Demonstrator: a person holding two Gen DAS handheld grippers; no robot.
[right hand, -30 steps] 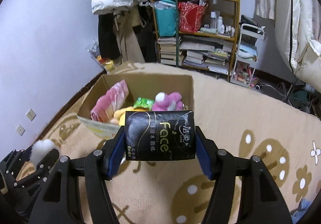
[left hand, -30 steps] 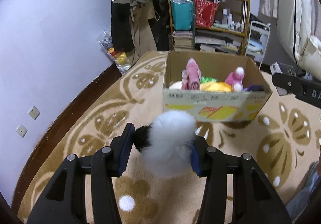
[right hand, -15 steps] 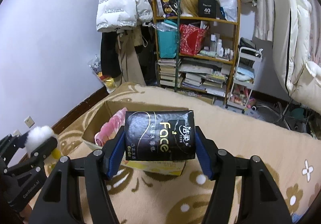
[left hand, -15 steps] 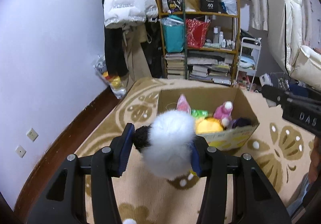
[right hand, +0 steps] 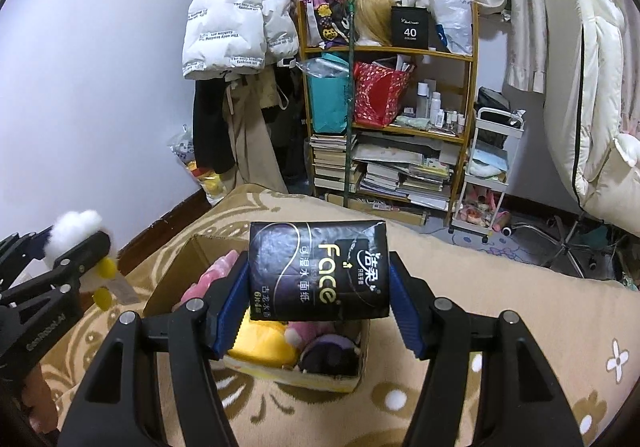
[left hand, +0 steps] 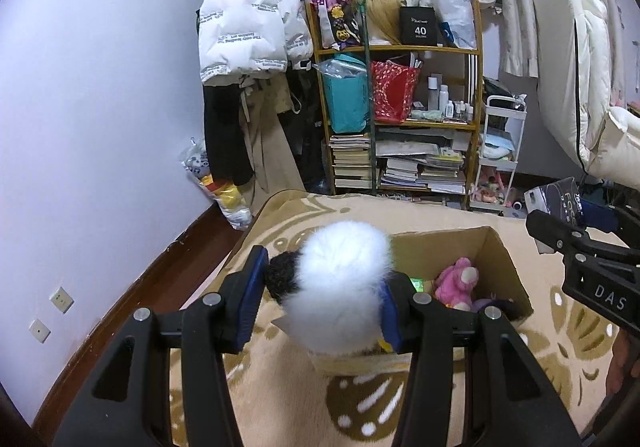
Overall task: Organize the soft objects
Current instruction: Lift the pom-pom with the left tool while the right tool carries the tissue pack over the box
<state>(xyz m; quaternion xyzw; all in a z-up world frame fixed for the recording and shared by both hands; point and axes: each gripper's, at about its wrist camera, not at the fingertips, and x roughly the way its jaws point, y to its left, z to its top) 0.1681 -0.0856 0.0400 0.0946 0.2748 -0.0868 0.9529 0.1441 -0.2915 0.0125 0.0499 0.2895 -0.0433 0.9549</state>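
- Carrying two soft items toward the cardboard box (right hand: 256, 367) on the patterned rug (right hand: 480, 307); both hover above the floor, neither released yet.
- Left gripper (left hand: 322, 301) pinches the white fluffy plush (left hand: 340, 283), blue pads pressed into its sides; black fuzzy part sticks out toward the left pad.
- Right gripper (right hand: 318, 301) clamps the black tissue pack (right hand: 318, 271) across its width, long axis running side to side between the pads, label facing the camera.
- Key relation: in the right wrist view the box opening sits directly below and just ahead of the tissue pack, so the right gripper looks nearer to a straight drop.
- In the left wrist view the box (left hand: 500, 267) lies ahead and slightly right of the plush; its near wall is hidden behind the plush.
- Box already holds a pink plush (left hand: 456, 283), a yellow one (right hand: 260, 343) and a dark purple one (right hand: 328, 357); free room looks limited, probably nearer the back wall.
- Risk, as a guess: the two grippers crowd each other over the opening.
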